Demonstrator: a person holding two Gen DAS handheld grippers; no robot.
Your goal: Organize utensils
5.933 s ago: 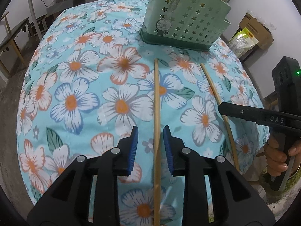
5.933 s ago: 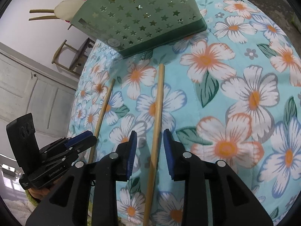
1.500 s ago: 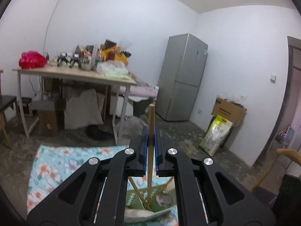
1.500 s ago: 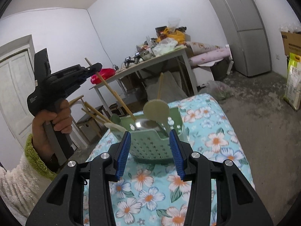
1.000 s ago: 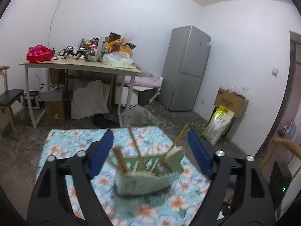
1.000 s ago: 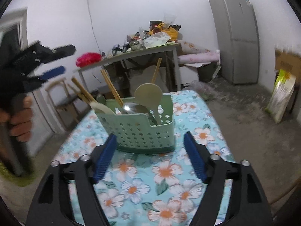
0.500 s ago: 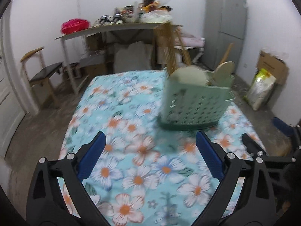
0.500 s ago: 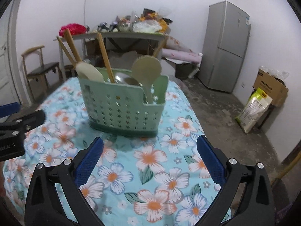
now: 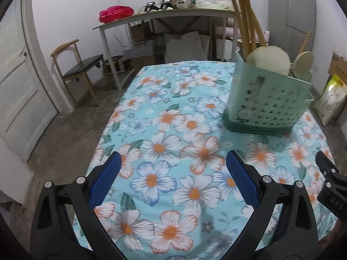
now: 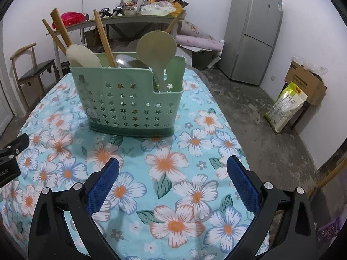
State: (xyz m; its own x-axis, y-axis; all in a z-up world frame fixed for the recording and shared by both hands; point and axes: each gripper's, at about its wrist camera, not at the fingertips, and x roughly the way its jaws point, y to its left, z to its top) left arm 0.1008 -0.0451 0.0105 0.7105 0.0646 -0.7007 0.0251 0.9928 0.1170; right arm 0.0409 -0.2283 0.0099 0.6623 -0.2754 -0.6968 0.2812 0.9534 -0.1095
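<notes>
A green star-punched utensil basket [image 10: 128, 106] stands on the floral tablecloth [image 10: 173, 162]; it also shows in the left wrist view [image 9: 269, 104] at the right. It holds wooden chopsticks [image 10: 103, 36], a cream spatula [image 10: 81, 56], a tan ladle [image 10: 156, 47] and a metal spoon [image 10: 128, 61]. My left gripper [image 9: 173, 173] is open wide and empty above the cloth. My right gripper [image 10: 173, 175] is open wide and empty in front of the basket.
A long cluttered table [image 9: 173, 15] and a wooden chair [image 9: 80, 65] stand behind. A grey fridge [image 10: 253, 32], a cardboard box [image 10: 305, 82] and a yellow bag [image 10: 286, 106] stand at the right. A white door [image 9: 19, 86] is at the left.
Both grippers held chopsticks from the cloth, carried them to the basket and let go. Since then both have pulled back low over the table with jaws wide open.
</notes>
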